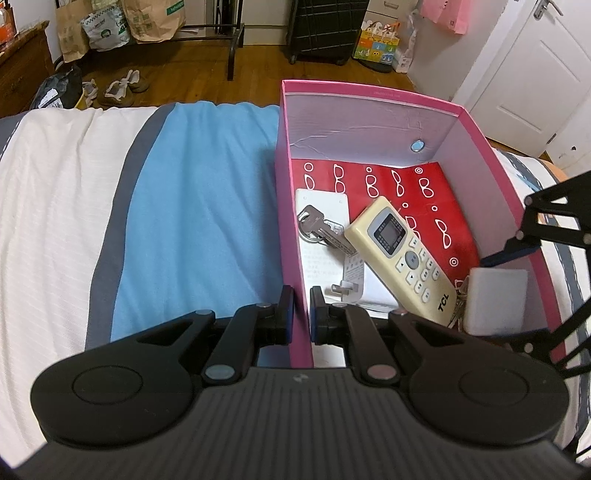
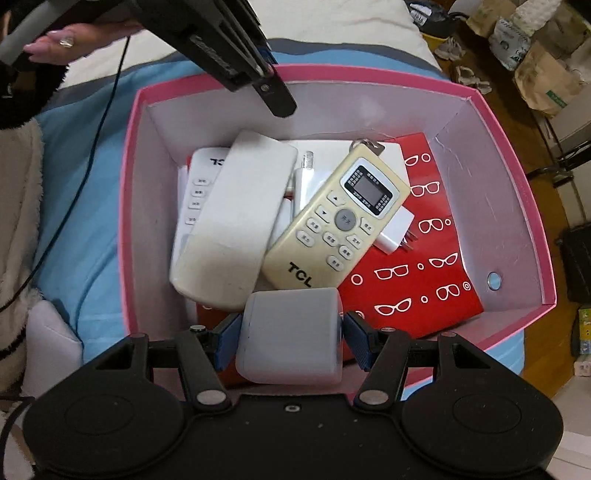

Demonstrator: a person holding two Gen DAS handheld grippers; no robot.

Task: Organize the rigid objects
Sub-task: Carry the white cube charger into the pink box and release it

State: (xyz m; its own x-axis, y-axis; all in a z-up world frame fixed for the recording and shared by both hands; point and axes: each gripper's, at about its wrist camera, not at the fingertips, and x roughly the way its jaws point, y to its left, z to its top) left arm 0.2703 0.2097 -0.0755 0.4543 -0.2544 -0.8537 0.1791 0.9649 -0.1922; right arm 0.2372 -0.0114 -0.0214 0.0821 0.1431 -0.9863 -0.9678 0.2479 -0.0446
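Observation:
A pink box [image 1: 373,96] sits on the bed and holds a cream TCL remote [image 1: 404,258], keys [image 1: 319,229], a white plug adapter [image 1: 351,275] and a red glasses-print booklet [image 1: 436,195]. My left gripper [image 1: 300,314] is shut on the box's left wall. In the right wrist view the box [image 2: 517,206] also holds a white remote [image 2: 192,199] and an overturned white remote [image 2: 236,221] beside the cream remote [image 2: 332,221]. My right gripper [image 2: 290,339] is shut on a pale grey rounded block [image 2: 291,332] above the box's near edge.
The bed has a blue, grey and white striped cover [image 1: 192,206]. Beyond it are a wood floor with shoes [image 1: 122,86], paper bags [image 1: 147,22], a black suitcase [image 1: 325,29] and a white door [image 1: 535,74]. A hand holds the left gripper's handle [image 2: 74,38].

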